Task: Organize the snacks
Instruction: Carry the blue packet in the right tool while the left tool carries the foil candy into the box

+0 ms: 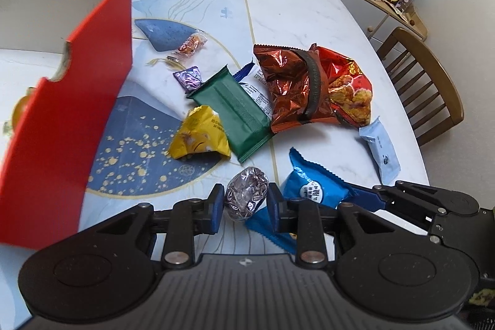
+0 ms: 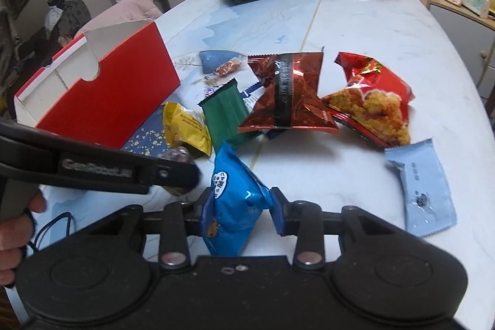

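Two views along hand-held grippers over a pale marble table (image 1: pixel 309 8) strewn with snacks.

Left wrist view: the left gripper (image 1: pixel 246 201), at the bottom centre, has its blue pads clamped on a small foil candy (image 1: pixel 246 196). An open red box (image 1: pixel 77 101) fills the left side. In the middle lie a yellow pack (image 1: pixel 201 138), a green pack (image 1: pixel 238 110), a brown bag (image 1: pixel 290 88) and a red bag (image 1: pixel 349 85). A pale blue pack (image 1: pixel 382 150) lies at the right. The right gripper's arm enters at the lower right.

Right wrist view: the right gripper (image 2: pixel 241 206), at the bottom centre, is closed tight on a blue pack (image 2: pixel 232 203), which stands upright between its pads. The left gripper's arm crosses the left edge, with a hand (image 2: pixel 15 225) at the far left. The red box sits at the upper left, and the other snacks lie mid-frame.
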Demonstrator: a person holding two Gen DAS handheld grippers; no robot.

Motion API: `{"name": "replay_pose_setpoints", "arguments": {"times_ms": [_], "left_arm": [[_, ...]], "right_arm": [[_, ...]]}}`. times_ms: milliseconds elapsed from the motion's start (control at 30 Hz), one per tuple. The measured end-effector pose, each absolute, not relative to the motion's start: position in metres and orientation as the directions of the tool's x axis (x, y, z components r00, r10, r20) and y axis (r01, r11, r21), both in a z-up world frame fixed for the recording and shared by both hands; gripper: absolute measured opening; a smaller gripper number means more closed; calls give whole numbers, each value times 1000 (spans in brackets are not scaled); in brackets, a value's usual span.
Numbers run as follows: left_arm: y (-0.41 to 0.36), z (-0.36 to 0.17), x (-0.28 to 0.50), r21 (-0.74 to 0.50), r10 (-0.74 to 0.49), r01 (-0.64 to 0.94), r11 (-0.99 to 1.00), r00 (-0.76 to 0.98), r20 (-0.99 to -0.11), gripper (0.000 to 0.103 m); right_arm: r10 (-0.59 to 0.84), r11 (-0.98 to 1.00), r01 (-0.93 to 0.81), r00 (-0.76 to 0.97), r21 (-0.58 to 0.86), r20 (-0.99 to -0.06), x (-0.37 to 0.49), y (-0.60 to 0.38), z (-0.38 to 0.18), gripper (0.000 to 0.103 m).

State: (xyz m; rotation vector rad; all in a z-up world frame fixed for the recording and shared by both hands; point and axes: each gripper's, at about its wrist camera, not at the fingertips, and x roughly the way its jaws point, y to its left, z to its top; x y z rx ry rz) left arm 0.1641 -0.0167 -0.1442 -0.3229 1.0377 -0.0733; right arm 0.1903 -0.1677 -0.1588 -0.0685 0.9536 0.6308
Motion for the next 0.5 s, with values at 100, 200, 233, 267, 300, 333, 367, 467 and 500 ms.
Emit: {"name": "replay_pose_setpoints", "arguments": {"times_ms": [100,200,233,267,300,333,367,467,500], "left_arm": [[-14,-135,154,-287,-205,-81,955,519,-830,28],[-10,-124,143,-272,-197,-67,960,528,-826,28],[-9,-119,139,-268,-195,-61,962,535,-822,28],[-7,-115,135,-264,-193,-56,963,541,-819,28],[-6,-110,131,-259,-190,-52,964,546,-816,29],[-4,-105,128,-250,-183,-49,967,549,-816,29],[-3,-101,124,-243,-177,-47,969,552,-815,29],[4,-89,115,-235,-173,-39,971,560,-810,29],[6,-84,111,-231,-170,-37,972,564,-808,29]], "right_arm": [[457,833,-512,428,207,-780,184,-166,-155,34],[458,834,-511,437,205,-774,174,-164,-146,33],[460,834,-513,439,205,-772,171,-164,-142,32],[462,832,-516,441,204,-770,168,-163,-137,32],[464,831,-519,444,202,-767,164,-162,-132,32],[465,830,-521,448,199,-764,161,-162,-127,32],[466,829,-523,451,198,-761,157,-161,-122,32],[470,829,-527,470,190,-747,148,-159,-107,32],[471,829,-525,474,190,-744,145,-159,-102,32]]}}
